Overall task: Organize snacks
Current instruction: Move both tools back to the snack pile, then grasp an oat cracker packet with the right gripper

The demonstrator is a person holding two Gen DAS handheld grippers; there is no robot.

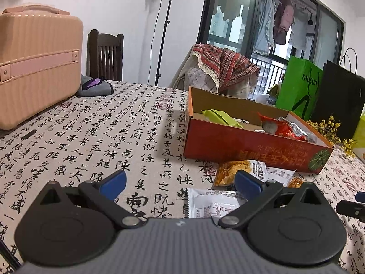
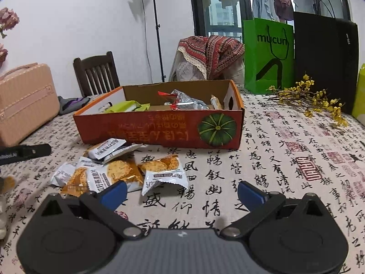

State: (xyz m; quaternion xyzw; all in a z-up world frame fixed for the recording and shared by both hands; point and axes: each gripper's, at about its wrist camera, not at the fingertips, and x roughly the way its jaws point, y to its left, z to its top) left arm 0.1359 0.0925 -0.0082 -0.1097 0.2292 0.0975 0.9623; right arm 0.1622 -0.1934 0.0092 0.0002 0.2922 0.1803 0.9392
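We judge the job partly done: the orange cardboard box (image 2: 159,127) ahead of our fingers already holds a green packet (image 2: 127,106) and a red-and-silver one (image 2: 184,100), while a heap of cracker packets (image 2: 118,169) lies on the surface just past the right gripper (image 2: 181,190), left of its fingers. Both it and the left gripper (image 1: 180,183) are spread wide, holding nothing.

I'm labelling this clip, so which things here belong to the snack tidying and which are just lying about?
Part of the job:
- orange cardboard box, some snacks already inside
- loose snack packets on the tablecloth in front of it
- left hand-held gripper and right hand-held gripper, both open and empty

Just lying about:
- pink case
- green bag
- black bag
- yellow flower sprig
- wooden chair
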